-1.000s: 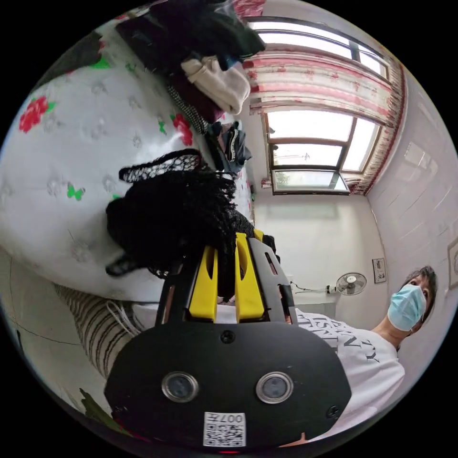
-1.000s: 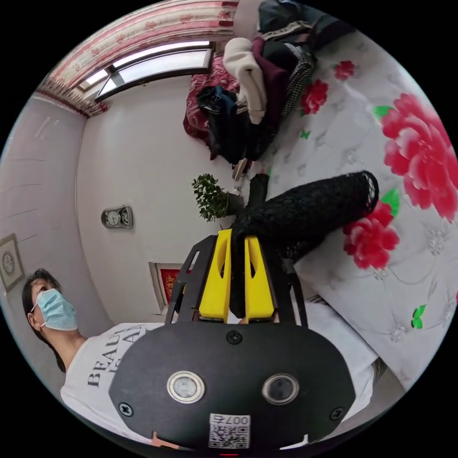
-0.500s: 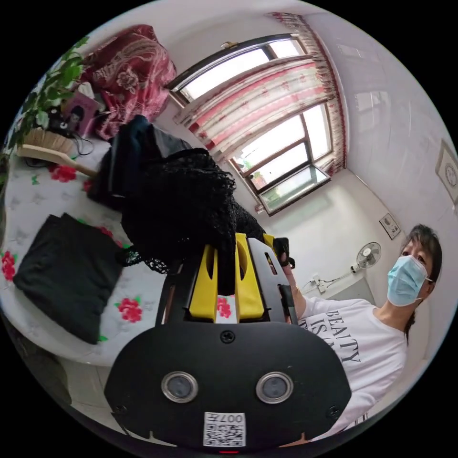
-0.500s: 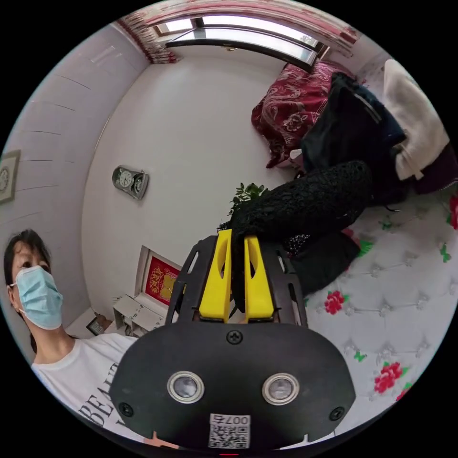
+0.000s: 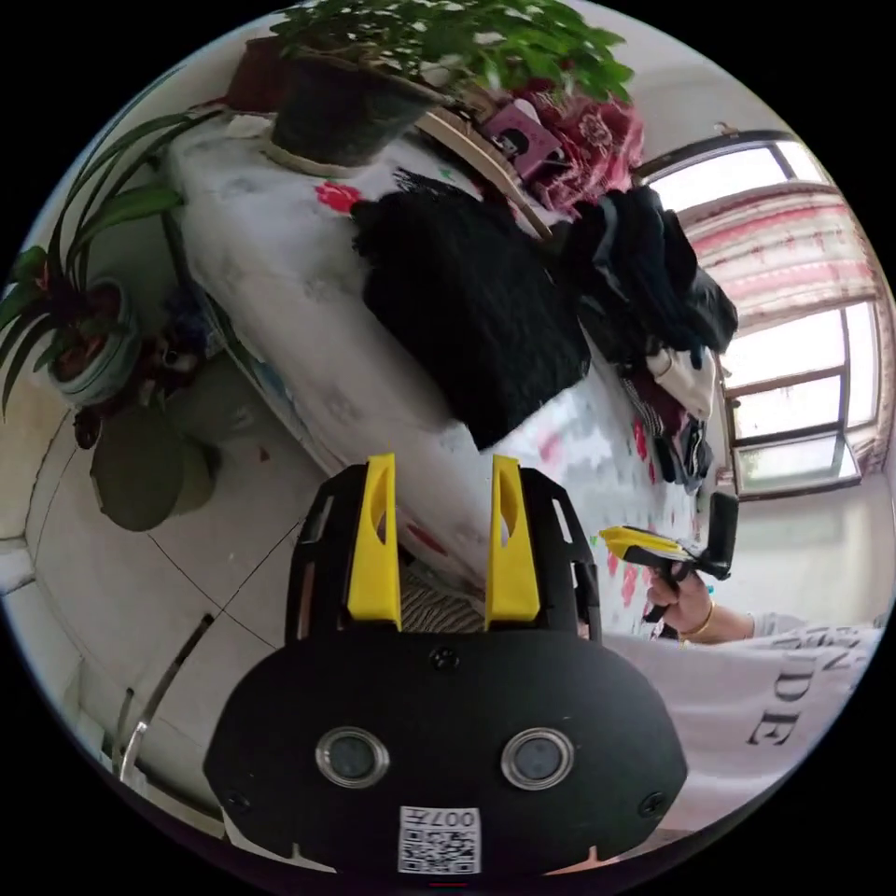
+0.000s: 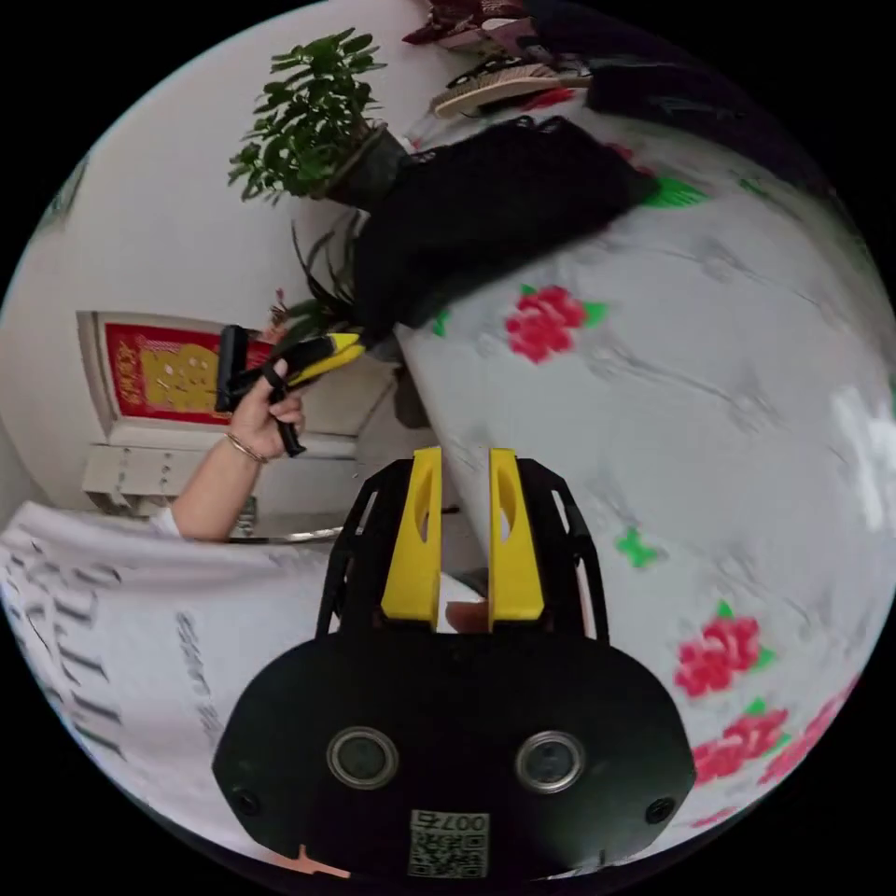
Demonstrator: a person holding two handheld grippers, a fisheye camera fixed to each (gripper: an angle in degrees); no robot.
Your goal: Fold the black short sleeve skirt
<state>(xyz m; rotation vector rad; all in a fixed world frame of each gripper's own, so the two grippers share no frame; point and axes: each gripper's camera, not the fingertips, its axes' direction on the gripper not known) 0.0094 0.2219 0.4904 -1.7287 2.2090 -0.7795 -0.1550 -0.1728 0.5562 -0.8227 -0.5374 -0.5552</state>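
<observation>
The black lace garment (image 5: 476,308) lies folded on the flower-print bed (image 5: 308,317), near the bed's end by the potted plant. In the right gripper view the same black garment (image 6: 485,215) rests flat on the bedspread (image 6: 728,373). My left gripper (image 5: 441,462) is open, its yellow jaws wide apart and holding nothing, back from the garment over the bed's edge. My right gripper (image 6: 464,453) is open by a narrower gap, also holding nothing. Each gripper appears in the other's view, held in a hand: the right gripper (image 5: 653,546) and the left gripper (image 6: 317,359).
A potted plant (image 5: 373,84) stands at the bed's end, and another plant (image 5: 75,317) on the tiled floor (image 5: 140,597). A pile of dark and cream clothes (image 5: 663,299) lies further along the bed. A person's white T-shirt (image 6: 121,616) is close behind the grippers.
Both grippers have let go of the black garment, which now lies on the bed. Both have opened and drawn back from it; the views have swung round.
</observation>
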